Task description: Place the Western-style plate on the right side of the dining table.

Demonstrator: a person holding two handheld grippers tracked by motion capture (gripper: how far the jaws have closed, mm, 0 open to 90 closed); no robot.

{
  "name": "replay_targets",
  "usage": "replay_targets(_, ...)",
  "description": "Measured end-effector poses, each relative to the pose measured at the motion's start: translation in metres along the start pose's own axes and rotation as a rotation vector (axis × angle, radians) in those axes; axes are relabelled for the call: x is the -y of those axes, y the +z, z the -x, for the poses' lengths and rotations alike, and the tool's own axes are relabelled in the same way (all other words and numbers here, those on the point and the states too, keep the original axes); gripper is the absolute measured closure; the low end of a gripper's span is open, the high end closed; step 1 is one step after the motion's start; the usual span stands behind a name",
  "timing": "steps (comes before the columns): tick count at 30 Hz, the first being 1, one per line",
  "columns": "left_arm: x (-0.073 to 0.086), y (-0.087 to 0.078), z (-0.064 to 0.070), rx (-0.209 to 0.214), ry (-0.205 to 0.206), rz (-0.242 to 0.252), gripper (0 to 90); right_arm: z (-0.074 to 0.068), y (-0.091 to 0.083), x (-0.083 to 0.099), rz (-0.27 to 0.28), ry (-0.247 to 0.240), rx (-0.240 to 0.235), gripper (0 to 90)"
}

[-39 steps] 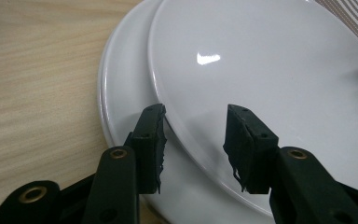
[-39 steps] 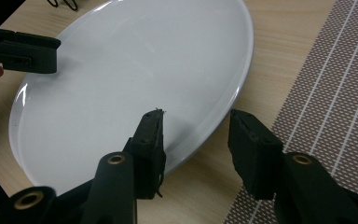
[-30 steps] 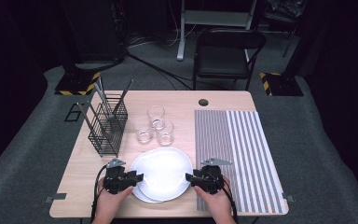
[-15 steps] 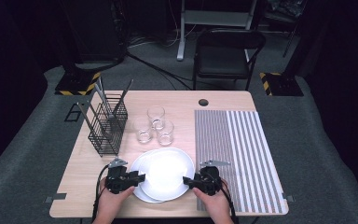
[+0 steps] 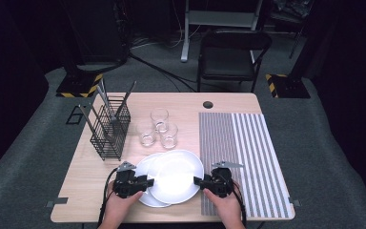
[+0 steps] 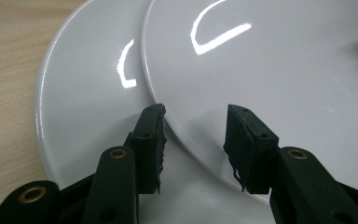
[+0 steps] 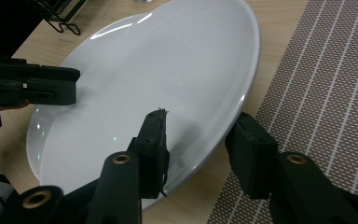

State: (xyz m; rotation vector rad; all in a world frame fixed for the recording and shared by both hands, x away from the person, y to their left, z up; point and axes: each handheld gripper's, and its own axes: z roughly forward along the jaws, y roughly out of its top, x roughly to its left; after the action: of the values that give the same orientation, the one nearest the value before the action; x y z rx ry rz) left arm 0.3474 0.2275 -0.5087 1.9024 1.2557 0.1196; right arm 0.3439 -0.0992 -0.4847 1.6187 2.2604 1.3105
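Observation:
Two white plates lie overlapping near the table's front edge. The upper plate [image 5: 175, 175] rests partly on the lower plate [image 5: 143, 194]. My left gripper [image 5: 148, 182] is at the upper plate's left rim. In the left gripper view it [image 6: 196, 112] stands open, with the upper plate's [image 6: 270, 70] edge running between the jaws and the lower plate [image 6: 88, 98] under the left jaw. My right gripper [image 5: 197, 181] is at the right rim. In the right gripper view it [image 7: 200, 116] is open astride that rim, one jaw over the plate [image 7: 168, 70], the other beside its edge.
A black wire rack [image 5: 107, 129] holding utensils stands at the left. Three clear glasses [image 5: 159, 128] sit behind the plates. A striped placemat [image 5: 240, 148] covers the table's right part, close to my right gripper. A black chair [image 5: 231, 52] stands beyond the table.
Both grippers have stayed at the upper plate's two sides; the left one has crept slightly towards the plate. The plates have not visibly moved.

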Motion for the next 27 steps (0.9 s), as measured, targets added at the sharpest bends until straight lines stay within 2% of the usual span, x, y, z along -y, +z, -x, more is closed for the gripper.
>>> replay_targets(6,-0.001,0.002,0.003,0.010,0.005,-0.006,57.2,0.005,-0.003,0.001,0.006,-0.007,0.018,63.3)
replay_targets(9,-0.001,0.004,0.005,0.013,0.006,-0.004,57.3,0.007,-0.005,0.002,0.003,0.007,0.020,64.5)
replay_targets(19,-0.003,0.007,0.007,0.028,0.021,-0.012,57.4,0.013,-0.008,0.006,0.017,0.022,0.028,65.2)
replay_targets(27,-0.003,0.007,0.007,0.016,0.021,-0.007,57.4,0.013,-0.008,0.009,0.026,0.013,0.032,64.5)
